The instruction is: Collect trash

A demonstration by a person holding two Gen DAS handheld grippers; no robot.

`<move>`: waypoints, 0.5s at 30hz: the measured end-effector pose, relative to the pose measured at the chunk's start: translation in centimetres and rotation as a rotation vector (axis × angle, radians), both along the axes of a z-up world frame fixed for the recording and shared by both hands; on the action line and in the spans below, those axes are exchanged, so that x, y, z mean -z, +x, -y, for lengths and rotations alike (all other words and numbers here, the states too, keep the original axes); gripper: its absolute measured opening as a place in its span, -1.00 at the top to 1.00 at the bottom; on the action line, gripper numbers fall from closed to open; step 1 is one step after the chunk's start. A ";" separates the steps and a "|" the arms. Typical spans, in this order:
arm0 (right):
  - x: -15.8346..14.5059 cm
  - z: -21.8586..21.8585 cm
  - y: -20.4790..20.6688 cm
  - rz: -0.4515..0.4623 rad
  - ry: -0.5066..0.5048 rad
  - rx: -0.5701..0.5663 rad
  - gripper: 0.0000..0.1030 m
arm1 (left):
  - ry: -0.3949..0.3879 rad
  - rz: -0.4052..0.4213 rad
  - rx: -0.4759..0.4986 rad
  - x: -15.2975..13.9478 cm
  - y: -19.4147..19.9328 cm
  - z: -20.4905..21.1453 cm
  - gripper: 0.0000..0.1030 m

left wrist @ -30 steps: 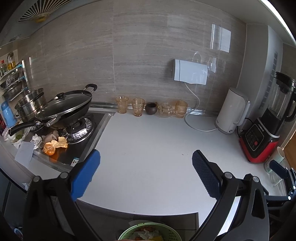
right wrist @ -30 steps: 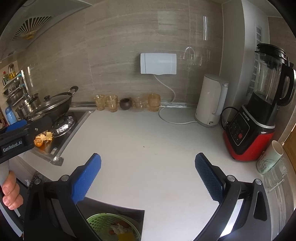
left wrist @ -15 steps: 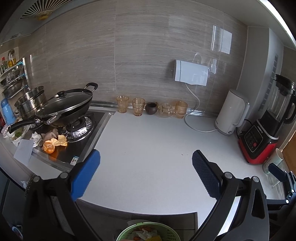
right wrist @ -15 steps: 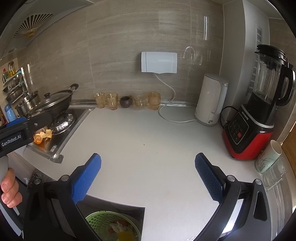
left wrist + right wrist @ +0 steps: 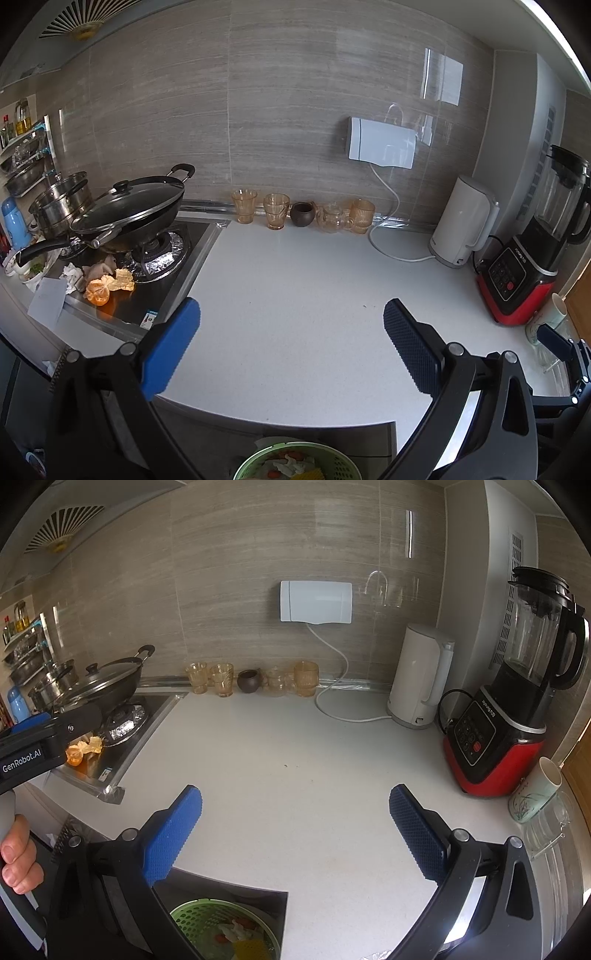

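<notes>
Orange peel and crumpled scraps (image 5: 107, 284) lie on the stove's front edge, left of the white counter; they also show in the right wrist view (image 5: 83, 749). A green basket (image 5: 295, 463) with food scraps sits below the counter edge, also seen in the right wrist view (image 5: 225, 930). My left gripper (image 5: 291, 343) is open and empty over the counter's front. My right gripper (image 5: 295, 830) is open and empty, to the right of the left one. The left gripper's body (image 5: 40, 746) partly hides the peel in the right wrist view.
A lidded black wok (image 5: 129, 210) and a steel pot (image 5: 61, 203) sit on the stove. Amber glasses (image 5: 275, 210) line the wall. A white kettle (image 5: 461, 221), a red blender (image 5: 535, 258) and a mug (image 5: 535, 790) stand at the right.
Both grippers have drifted slightly; the view shifts a little toward the stove. Both stay open and empty.
</notes>
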State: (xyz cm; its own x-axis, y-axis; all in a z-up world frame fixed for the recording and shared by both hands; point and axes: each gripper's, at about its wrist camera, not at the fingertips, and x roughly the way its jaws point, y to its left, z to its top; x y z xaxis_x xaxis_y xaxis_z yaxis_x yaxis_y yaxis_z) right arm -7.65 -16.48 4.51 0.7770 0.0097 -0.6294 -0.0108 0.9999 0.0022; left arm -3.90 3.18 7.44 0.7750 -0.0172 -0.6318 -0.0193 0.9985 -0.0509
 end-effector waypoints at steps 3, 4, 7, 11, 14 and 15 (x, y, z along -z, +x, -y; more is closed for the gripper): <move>0.1 0.1 0.0 -0.003 0.002 -0.001 -0.96 | 0.000 -0.002 -0.004 0.1 0.1 0.0 -0.85; 0.1 0.1 0.0 -0.003 0.002 -0.001 -0.96 | -0.001 -0.002 -0.005 0.1 0.2 0.0 -0.85; 0.2 0.2 0.1 -0.006 0.001 0.000 -0.96 | 0.001 -0.004 -0.003 0.1 0.3 0.0 -0.85; 0.3 0.3 0.2 -0.009 0.002 -0.001 -0.96 | 0.005 -0.005 -0.007 0.2 0.3 0.1 -0.85; 0.3 0.3 0.2 -0.009 0.002 -0.003 -0.96 | 0.004 -0.004 -0.006 0.3 0.3 0.0 -0.85; 0.3 0.2 0.2 -0.008 0.001 -0.003 -0.96 | 0.005 -0.004 -0.006 0.3 0.3 0.0 -0.85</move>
State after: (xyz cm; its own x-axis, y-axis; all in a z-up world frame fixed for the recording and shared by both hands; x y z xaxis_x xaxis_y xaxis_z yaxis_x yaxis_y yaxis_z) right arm -7.44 -16.72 4.24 0.7721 0.0129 -0.6354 -0.0140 0.9999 0.0032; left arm -3.56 3.15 7.16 0.7728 -0.0094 -0.6346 -0.0255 0.9986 -0.0459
